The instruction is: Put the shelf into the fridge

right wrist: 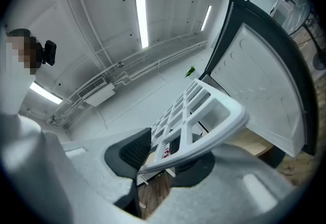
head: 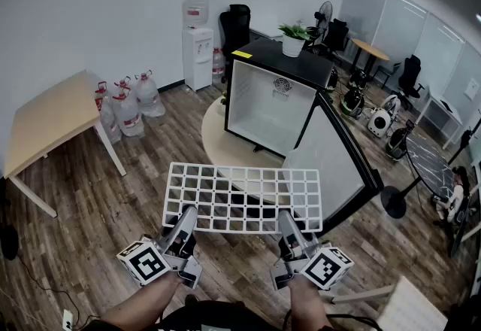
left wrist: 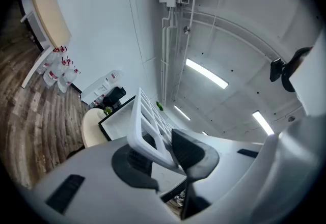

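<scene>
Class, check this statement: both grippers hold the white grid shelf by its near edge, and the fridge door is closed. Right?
No: the fridge door stands open, as the head view shows. The left gripper and right gripper do hold the white grid shelf by its near edge.

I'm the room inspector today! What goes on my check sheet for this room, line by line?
Surface: wooden floor; the fridge stands on a low round table.
Job's things: white grid shelf held in the air in front of the fridge; fridge door open.
Clutter: water bottles on the floor by the wall.
Grippers: left gripper and right gripper each shut on the shelf's near edge.
Cables: what looks like a thin cord on the floor, lower left.
Surroundings: wooden table, water dispenser, potted plant on the fridge, office chairs.
</scene>
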Demonstrator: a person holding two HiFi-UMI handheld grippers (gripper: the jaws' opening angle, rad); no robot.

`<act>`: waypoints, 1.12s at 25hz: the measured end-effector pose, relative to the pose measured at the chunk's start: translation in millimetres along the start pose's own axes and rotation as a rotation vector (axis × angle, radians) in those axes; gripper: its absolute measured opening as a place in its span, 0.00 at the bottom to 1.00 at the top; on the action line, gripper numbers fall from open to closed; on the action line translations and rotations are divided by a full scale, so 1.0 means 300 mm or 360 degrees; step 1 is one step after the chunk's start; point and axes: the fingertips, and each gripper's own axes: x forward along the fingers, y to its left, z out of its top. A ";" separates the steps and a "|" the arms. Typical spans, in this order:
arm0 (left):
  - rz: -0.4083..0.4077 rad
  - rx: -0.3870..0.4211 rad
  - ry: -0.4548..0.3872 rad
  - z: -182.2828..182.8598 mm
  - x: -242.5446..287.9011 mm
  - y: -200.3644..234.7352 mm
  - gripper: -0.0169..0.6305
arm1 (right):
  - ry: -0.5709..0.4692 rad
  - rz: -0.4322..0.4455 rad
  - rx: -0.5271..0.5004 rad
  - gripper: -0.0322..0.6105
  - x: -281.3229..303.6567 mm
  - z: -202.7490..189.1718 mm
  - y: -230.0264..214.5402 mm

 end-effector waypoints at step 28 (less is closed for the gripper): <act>-0.0009 -0.0005 0.0067 0.135 -0.064 0.162 0.18 | 0.0019 -0.0102 -0.0015 0.23 0.148 -0.132 0.063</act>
